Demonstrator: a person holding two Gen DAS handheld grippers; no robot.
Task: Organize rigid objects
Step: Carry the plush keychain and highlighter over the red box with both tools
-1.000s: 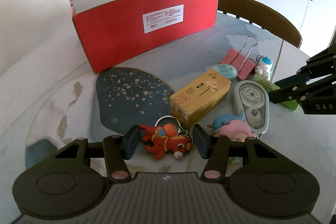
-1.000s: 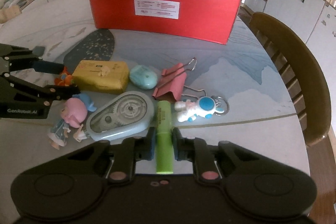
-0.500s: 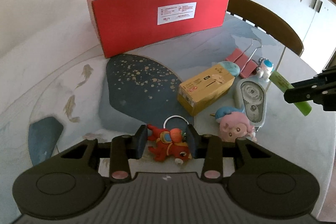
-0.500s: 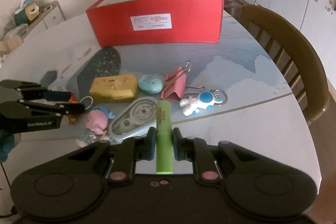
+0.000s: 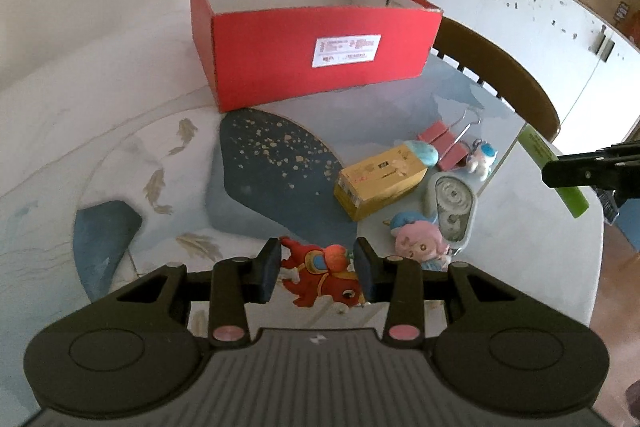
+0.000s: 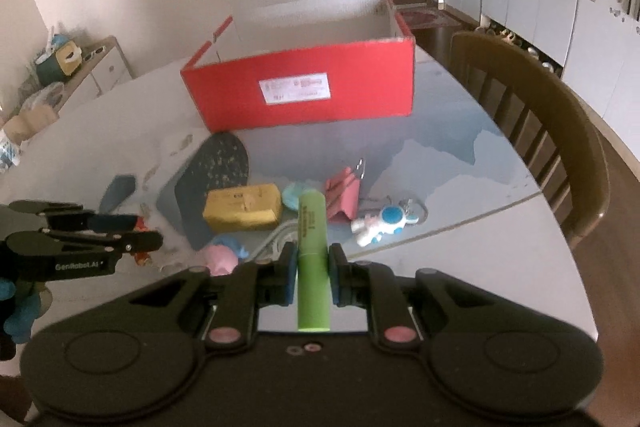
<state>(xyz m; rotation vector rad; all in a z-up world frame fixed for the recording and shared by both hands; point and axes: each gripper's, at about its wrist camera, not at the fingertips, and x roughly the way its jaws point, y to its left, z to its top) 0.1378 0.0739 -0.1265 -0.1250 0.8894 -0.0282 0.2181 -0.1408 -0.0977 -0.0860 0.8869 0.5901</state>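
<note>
- The left gripper (image 5: pixel 316 269) has just closed on the red rubbery horse-shaped keychain figure (image 5: pixel 322 277), its jaws pressed against both flanks; a second ago they stood wide apart around it on the counter (image 5: pixel 80 115).
- The right gripper (image 6: pixel 313 277) stays clamped on the lime-green plastic marker tube (image 6: pixel 313 267), as before.
- Both loads now appear clear of the counter (the clutter has dropped lower and looks smaller in each view).
- The open red cardboard box with a white label (image 5: pixel 316 43) sits at upper centre of both views; no contents can be seen inside it.
- The yellow carton (image 5: pixel 380 183), pink binder clip (image 5: pixel 440 143), pink-haired doll (image 5: pixel 420 243) and the rest of the clutter remain outside, so sorting seems barely begun; carrying both items over the rim looks like the next call.
</note>
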